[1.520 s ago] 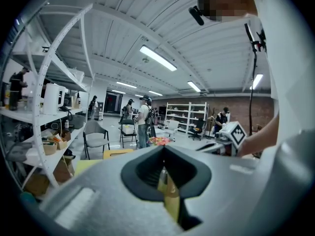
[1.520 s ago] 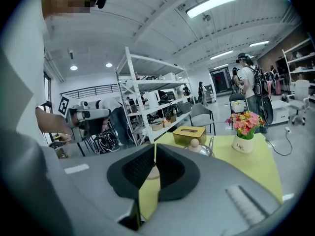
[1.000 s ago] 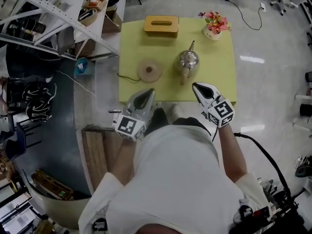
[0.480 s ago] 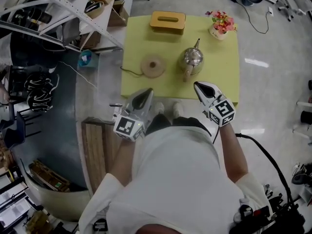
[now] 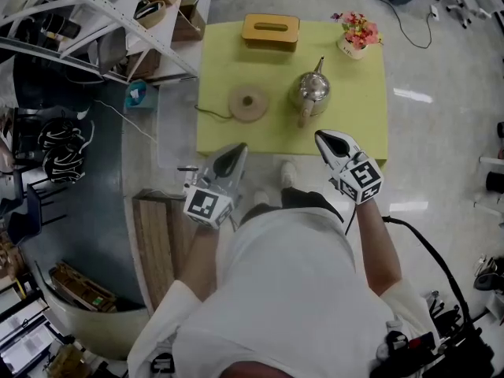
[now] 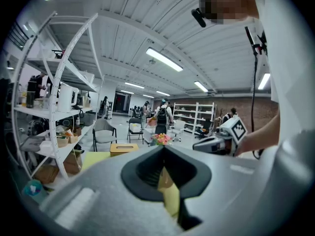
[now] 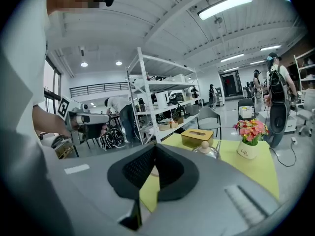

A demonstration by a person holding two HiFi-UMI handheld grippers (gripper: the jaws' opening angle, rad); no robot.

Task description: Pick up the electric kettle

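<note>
On the yellow surface [image 5: 354,116] the electric kettle [image 5: 313,90] is seen untouched; at its near edge the left gripper [image 5: 236,150] and right gripper [image 5: 321,138] are held closed and empty.

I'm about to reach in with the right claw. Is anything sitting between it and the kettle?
Nothing visible does: only bare yellow table lies between the right claw and the kettle. The round base sits to the kettle's left, the tissue box and flowers beyond it.
</note>
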